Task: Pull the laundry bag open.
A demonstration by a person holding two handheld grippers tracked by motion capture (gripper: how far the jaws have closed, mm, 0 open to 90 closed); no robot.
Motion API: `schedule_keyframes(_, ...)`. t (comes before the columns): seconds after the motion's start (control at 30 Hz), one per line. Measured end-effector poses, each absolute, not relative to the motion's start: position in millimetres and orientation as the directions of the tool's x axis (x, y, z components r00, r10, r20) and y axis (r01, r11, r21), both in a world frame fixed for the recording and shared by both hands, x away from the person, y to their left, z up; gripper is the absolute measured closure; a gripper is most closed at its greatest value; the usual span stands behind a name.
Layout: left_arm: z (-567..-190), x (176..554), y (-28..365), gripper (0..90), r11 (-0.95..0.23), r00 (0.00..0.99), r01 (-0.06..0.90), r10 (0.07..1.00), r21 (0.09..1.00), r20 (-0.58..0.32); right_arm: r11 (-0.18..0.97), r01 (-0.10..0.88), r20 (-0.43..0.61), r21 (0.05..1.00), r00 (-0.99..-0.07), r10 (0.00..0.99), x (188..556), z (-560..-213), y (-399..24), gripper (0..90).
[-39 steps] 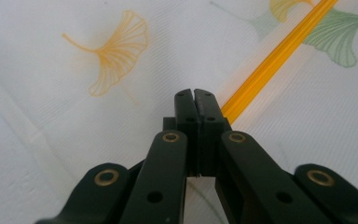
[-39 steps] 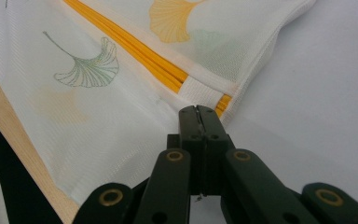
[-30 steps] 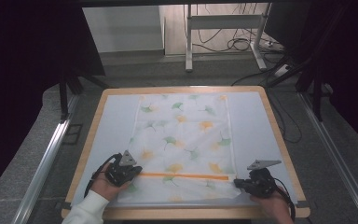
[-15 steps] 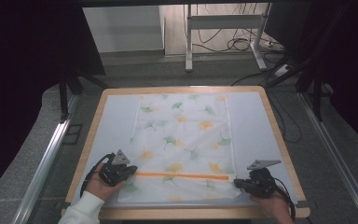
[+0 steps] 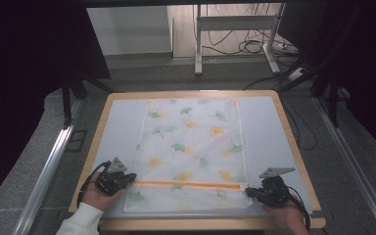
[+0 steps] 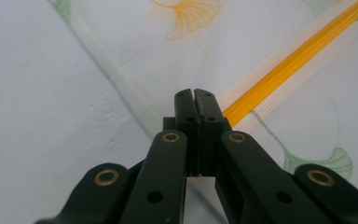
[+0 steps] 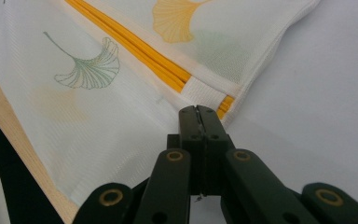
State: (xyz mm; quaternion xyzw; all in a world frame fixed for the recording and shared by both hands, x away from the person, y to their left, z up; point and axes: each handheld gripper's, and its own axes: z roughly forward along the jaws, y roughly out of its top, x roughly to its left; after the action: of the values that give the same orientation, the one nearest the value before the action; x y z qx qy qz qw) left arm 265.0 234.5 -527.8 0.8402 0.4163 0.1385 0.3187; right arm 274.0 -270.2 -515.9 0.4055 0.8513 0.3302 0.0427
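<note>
The thin, limp mesh bag (image 5: 192,152), best taken at its side edges by the orange zip (image 5: 186,184), lay beside the closed left gripper (image 5: 127,178) and right gripper (image 5: 249,192).

Left gripper (image 5: 127,177), right gripper (image 5: 252,193): black, two-jaw, brass-ringed pivots, black linkage arms. Grey three-cornered plate atop each. Black cable trails from each. White sleeve (image 5: 81,221) on left forearm.

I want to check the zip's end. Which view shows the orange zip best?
The right gripper view: the zip is close and sharp, with its white end tab. The left gripper view shows a blurred stretch; the high view, a thin line.
</note>
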Motion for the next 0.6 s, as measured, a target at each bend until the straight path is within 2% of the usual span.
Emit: schedule_keyframes(0.6,-528.1,264.2,236.0,90.0,-0.456,0.616,0.604,0.787,0.654,-0.020,0.448,0.664,0.202,0.598,-0.666,0.718,274.4,-516.2,-271.0,89.8)
